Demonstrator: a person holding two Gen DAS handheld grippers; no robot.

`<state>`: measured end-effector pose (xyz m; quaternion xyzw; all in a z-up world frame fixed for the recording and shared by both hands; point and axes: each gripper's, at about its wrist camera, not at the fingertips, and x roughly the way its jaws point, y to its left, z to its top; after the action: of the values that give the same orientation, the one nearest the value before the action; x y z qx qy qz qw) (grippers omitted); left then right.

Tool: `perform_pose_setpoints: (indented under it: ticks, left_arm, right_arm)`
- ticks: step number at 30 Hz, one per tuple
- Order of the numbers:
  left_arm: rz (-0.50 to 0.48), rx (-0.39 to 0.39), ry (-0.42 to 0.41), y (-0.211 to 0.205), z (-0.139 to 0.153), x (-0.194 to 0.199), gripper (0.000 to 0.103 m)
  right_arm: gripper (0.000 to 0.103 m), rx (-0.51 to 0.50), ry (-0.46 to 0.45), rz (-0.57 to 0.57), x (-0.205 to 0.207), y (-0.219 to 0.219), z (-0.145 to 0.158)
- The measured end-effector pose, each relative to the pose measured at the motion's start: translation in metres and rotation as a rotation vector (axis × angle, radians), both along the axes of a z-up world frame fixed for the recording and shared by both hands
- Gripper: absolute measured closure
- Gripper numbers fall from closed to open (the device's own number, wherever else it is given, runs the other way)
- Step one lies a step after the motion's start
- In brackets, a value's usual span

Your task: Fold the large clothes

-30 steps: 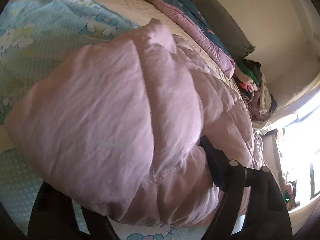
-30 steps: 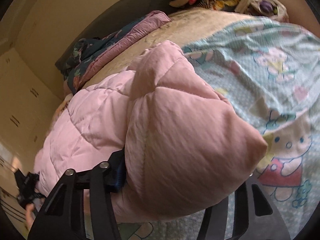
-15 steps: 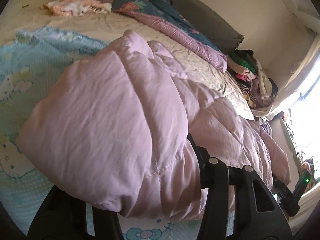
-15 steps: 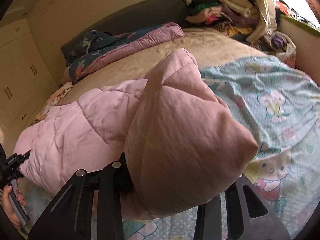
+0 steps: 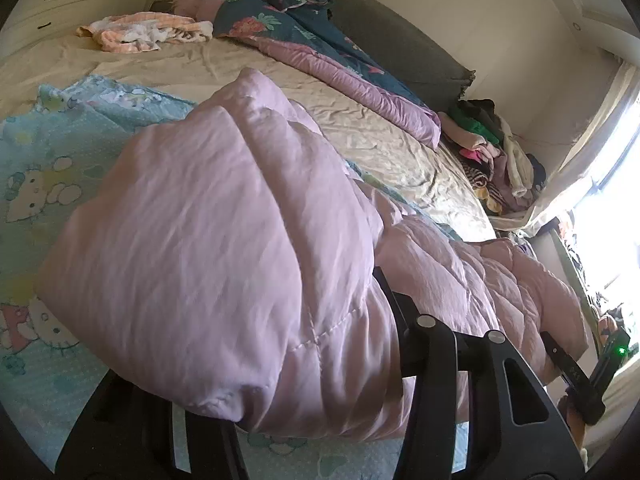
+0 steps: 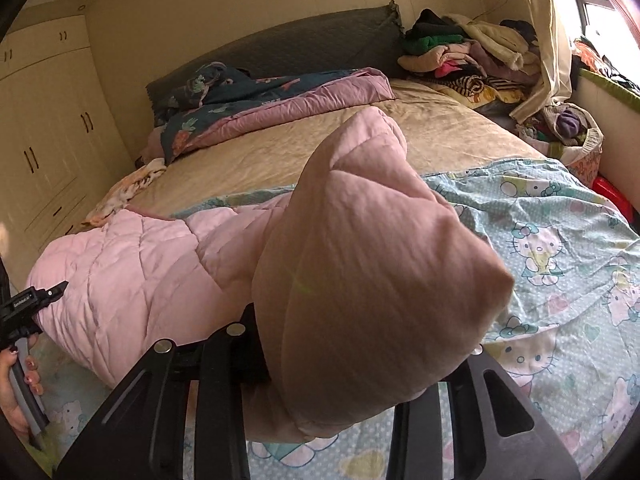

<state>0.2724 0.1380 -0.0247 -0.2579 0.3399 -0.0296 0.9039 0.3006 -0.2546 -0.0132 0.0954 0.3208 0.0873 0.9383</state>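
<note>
A large pink quilted garment (image 5: 224, 240) lies across the blue cartoon-print sheet (image 5: 36, 168) on the bed. My left gripper (image 5: 280, 380) is shut on one bunched end of it, which bulges over the fingers and hides the tips. My right gripper (image 6: 340, 380) is shut on the other bunched end (image 6: 368, 264) and holds it lifted. The garment's middle (image 6: 132, 272) sags between the two grippers. The right gripper shows at the far right of the left wrist view (image 5: 576, 376); the left gripper shows at the far left of the right wrist view (image 6: 28, 308).
The bed has a beige sheet (image 6: 280, 148) and a rolled dark floral and mauve duvet (image 6: 272, 104) at the headboard. A clothes pile (image 6: 464, 56) lies at the far right corner. A small orange-white garment (image 5: 140, 32) lies near the wardrobe (image 6: 44, 136). A window (image 5: 612, 200) is on the right.
Both grippers have lifted and tilted up with the garment's ends still clamped. More of the bed, headboard and room has come into view.
</note>
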Motion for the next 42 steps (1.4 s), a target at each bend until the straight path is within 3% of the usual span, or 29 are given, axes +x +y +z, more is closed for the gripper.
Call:
perform_pose_setpoints:
  ticks: [42]
  left_arm:
    - [-0.008,0.015,0.054,0.011,0.005,-0.091,0.063]
  right_arm:
    - [0.072,0.01,0.046,0.013,-0.097,0.009,0.008]
